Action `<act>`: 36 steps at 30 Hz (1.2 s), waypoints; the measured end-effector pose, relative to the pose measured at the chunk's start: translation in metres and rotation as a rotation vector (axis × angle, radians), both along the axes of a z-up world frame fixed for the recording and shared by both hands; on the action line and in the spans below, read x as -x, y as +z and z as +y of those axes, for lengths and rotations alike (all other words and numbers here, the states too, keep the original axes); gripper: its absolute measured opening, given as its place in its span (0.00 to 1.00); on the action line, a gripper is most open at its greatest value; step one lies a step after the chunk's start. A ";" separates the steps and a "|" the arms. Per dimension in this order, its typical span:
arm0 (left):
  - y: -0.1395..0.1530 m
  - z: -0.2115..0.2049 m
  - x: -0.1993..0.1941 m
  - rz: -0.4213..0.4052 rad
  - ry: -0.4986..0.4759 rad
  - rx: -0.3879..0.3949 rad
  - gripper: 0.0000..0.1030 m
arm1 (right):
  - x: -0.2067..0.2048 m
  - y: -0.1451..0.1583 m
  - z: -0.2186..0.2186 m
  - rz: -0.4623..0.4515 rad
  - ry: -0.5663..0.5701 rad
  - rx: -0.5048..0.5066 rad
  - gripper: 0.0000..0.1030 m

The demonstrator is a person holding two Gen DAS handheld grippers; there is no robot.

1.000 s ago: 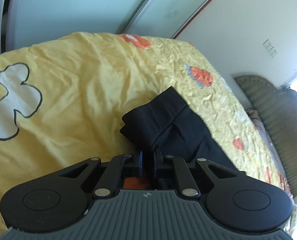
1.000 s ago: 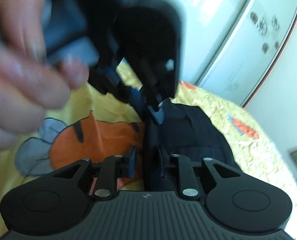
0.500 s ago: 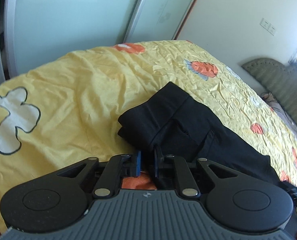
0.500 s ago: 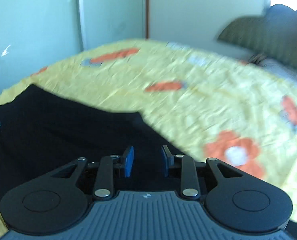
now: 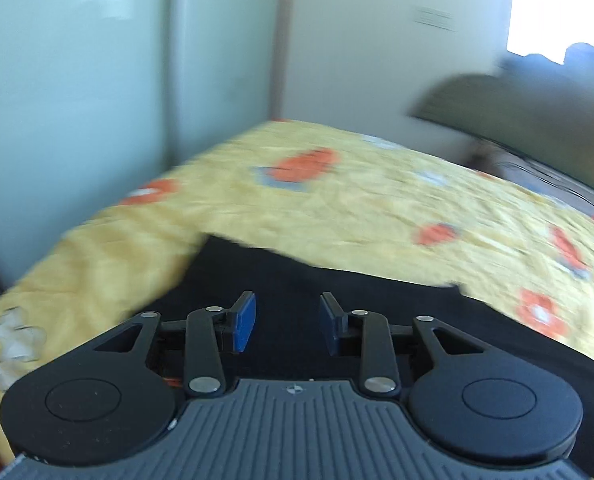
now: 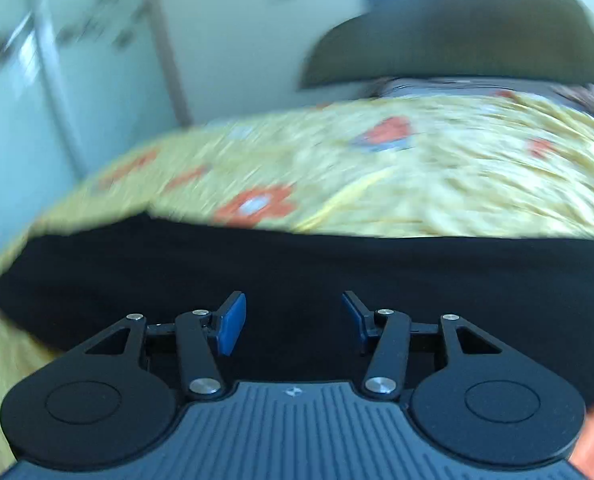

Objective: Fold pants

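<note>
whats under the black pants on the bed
The black pants lie on a yellow flowered bedspread, which shows around their far edge. The patch directly beneath them is covered, so anything else there cannot be seen.

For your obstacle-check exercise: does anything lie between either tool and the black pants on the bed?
Nothing visible does. The pants lie directly under the left tool and the right tool, on the yellow bedspread. Both tools' jaws have just been opening, with nothing gripped between them.
</note>
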State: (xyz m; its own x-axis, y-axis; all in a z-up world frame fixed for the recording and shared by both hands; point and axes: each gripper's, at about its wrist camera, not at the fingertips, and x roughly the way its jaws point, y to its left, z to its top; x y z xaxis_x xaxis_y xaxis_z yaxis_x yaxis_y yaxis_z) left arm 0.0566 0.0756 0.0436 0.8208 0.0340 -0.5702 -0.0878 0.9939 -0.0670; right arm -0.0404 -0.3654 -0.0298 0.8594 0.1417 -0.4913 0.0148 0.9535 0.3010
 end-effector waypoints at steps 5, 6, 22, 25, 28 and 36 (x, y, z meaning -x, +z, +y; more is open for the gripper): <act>-0.010 -0.112 -0.003 0.012 -0.355 -0.013 0.53 | 0.075 -0.009 -0.097 -0.037 -0.379 -0.252 0.61; -0.014 -0.135 -0.003 0.023 -0.429 -0.019 0.55 | 0.087 -0.014 -0.111 -0.032 -0.429 -0.290 0.61; -0.060 -0.302 -0.001 0.084 -0.623 -0.284 0.73 | 0.100 -0.058 -0.168 -0.097 -0.589 -0.627 0.60; -0.058 -0.309 -0.001 0.060 -0.604 -0.336 0.76 | 0.095 -0.061 -0.173 -0.118 -0.615 -0.635 0.59; -0.060 -0.313 -0.003 0.057 -0.597 -0.359 0.76 | 0.094 -0.061 -0.177 -0.144 -0.644 -0.654 0.59; -0.068 -0.316 -0.008 0.086 -0.586 -0.370 0.76 | 0.077 -0.066 -0.185 -0.142 -0.705 -0.656 0.39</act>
